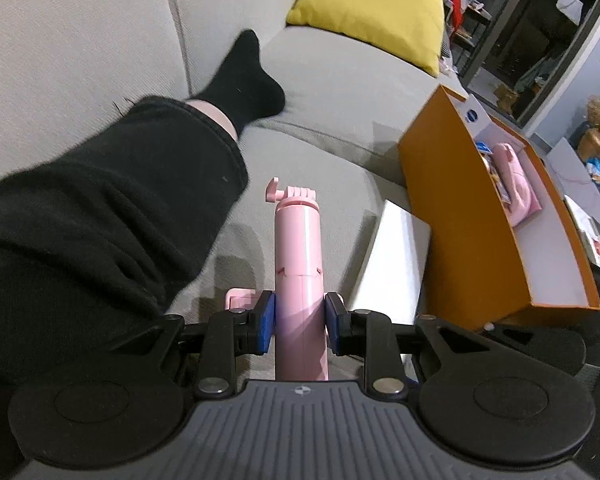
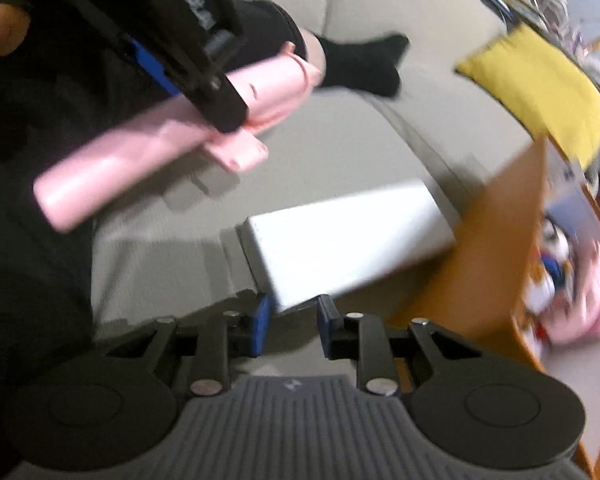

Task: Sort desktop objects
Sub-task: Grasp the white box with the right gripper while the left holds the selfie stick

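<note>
My left gripper [image 1: 300,322] is shut on a pink selfie stick [image 1: 298,240], held in the air over the grey sofa seat [image 1: 332,92]. The stick also shows in the right wrist view [image 2: 156,148], with the left gripper's finger [image 2: 216,96] clamped across it. My right gripper [image 2: 292,326] is open and empty, its jaws just at the near corner of a white box [image 2: 340,240] lying on the sofa. The white box also shows in the left wrist view [image 1: 396,264]. An orange box [image 1: 452,208] stands to the right, with pink items [image 1: 518,184] inside.
A leg in black trousers [image 1: 100,216] and a black sock [image 1: 244,76] lies across the sofa on the left. A yellow cushion [image 1: 376,8] sits at the back. The orange box [image 2: 496,248] holds a toy figure [image 2: 552,264]. Cluttered shelves stand far right.
</note>
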`<state>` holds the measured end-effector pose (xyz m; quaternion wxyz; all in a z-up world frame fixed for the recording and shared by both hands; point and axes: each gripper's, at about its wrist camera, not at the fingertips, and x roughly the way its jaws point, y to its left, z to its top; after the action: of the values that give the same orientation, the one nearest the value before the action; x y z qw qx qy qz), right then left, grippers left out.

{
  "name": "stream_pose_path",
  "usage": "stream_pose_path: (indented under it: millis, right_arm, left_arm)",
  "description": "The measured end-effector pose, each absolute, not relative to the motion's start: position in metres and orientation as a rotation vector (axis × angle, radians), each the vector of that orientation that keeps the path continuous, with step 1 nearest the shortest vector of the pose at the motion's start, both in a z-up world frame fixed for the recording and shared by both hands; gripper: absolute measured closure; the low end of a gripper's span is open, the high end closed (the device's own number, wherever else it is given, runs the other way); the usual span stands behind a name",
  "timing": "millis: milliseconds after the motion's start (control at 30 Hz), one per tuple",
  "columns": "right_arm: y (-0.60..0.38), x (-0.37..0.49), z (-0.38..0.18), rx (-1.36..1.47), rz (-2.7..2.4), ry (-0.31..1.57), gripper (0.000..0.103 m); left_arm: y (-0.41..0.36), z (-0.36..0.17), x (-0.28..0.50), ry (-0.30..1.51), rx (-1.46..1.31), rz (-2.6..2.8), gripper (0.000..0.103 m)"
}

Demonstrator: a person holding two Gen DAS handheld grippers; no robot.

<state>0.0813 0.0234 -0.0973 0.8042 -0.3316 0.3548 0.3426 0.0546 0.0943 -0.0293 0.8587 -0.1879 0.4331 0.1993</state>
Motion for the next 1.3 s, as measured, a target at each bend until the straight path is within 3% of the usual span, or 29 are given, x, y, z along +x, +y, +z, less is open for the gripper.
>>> stream_pose_path:
  millis: [267,533,733,833,933,1300]
  right_arm:
    - [0.048,0.095,-0.087,-0.809,0.928,0.621,0.071]
    - [0.059,0.098,-0.084,-1.387,1.006,0.486,0.058]
    - [0.069,0.094,-0.104,-1.706,1.064,0.422,0.057]
    - [0.076,0.101,-0.116,-1.760,1.080,0.417,0.056]
    - [0.078,0.102,-0.125,-1.797,1.084,0.371,0.048]
    - [0.081,0.103,-0.136,-1.841,1.073,0.293,0.052]
  left_arm:
    - [0.106,-0.017,0.056,0.886,-0.344,0.443,0.073]
    - [0.110,-0.016,0.066,0.875,-0.330,0.415,0.073]
    - [0.113,-0.019,0.069,0.888,-0.316,0.420,0.073]
    - [0.118,-0.021,0.070,0.892,-0.336,0.415,0.073]
    - [0.121,-0.023,0.071,0.892,-0.345,0.406,0.073]
    - [0.127,-0.029,0.077,0.898,-0.374,0.369,0.073]
